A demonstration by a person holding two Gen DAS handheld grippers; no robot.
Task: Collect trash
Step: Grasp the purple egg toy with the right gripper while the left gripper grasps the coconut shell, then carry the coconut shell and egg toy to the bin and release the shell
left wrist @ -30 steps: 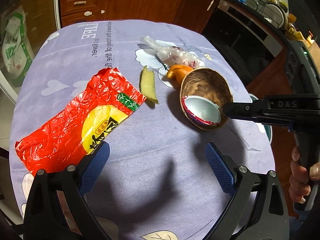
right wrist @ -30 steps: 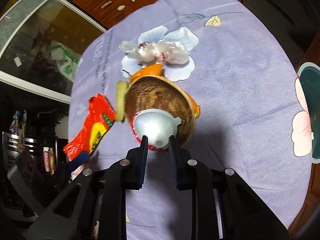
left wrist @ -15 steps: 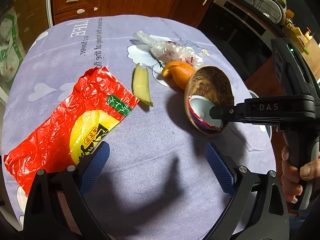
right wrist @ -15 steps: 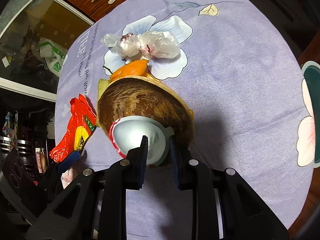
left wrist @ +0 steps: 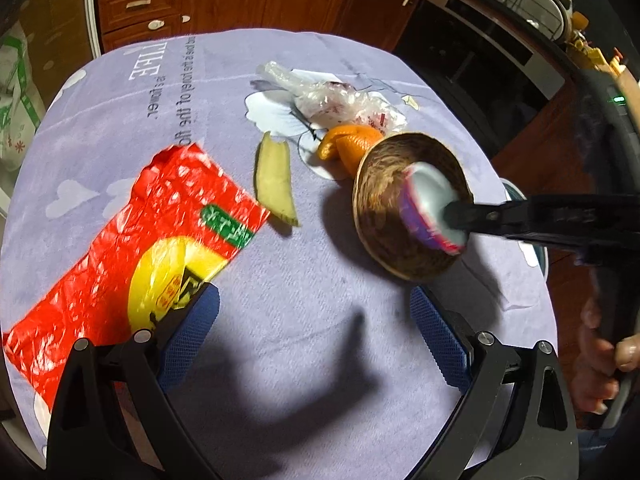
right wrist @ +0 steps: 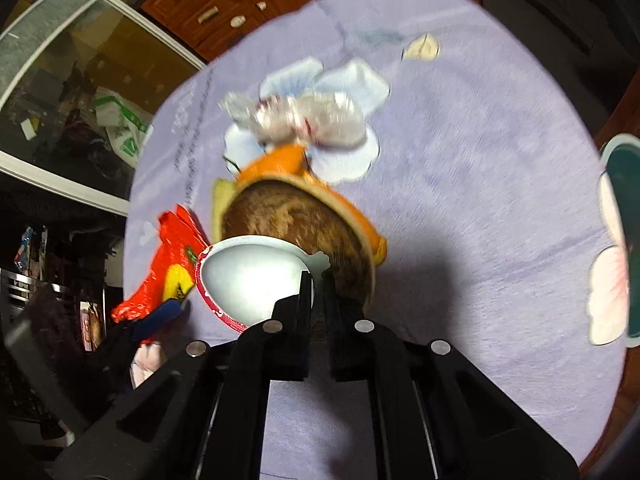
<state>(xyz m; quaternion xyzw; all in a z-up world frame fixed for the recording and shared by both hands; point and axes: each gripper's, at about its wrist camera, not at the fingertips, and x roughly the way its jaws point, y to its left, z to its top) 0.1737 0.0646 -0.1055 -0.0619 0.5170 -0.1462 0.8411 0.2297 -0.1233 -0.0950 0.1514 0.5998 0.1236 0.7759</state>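
Observation:
My right gripper (right wrist: 318,280) is shut on the rim of a brown coconut-shell bowl (right wrist: 296,216) and a white foil lid (right wrist: 252,280) lying in it; bowl (left wrist: 404,204) and lid (left wrist: 430,204) are tilted up off the purple tablecloth (left wrist: 320,340). My left gripper (left wrist: 314,324) is open and empty, low over the cloth. A red snack wrapper (left wrist: 148,236) lies by its left finger. A pale fruit peel (left wrist: 274,178), orange peel (left wrist: 352,144) and a crumpled clear plastic bag (left wrist: 340,100) lie farther back.
The round table ends close on the right, where a teal plate (right wrist: 624,184) sits at the edge. Brown wooden drawers (left wrist: 160,4) stand behind the table. A glass door (right wrist: 60,92) is at the left.
My right gripper has closed tighter on the bowl rim and lid and tipped the bowl up on its side. The left gripper has drifted slightly and stays open.

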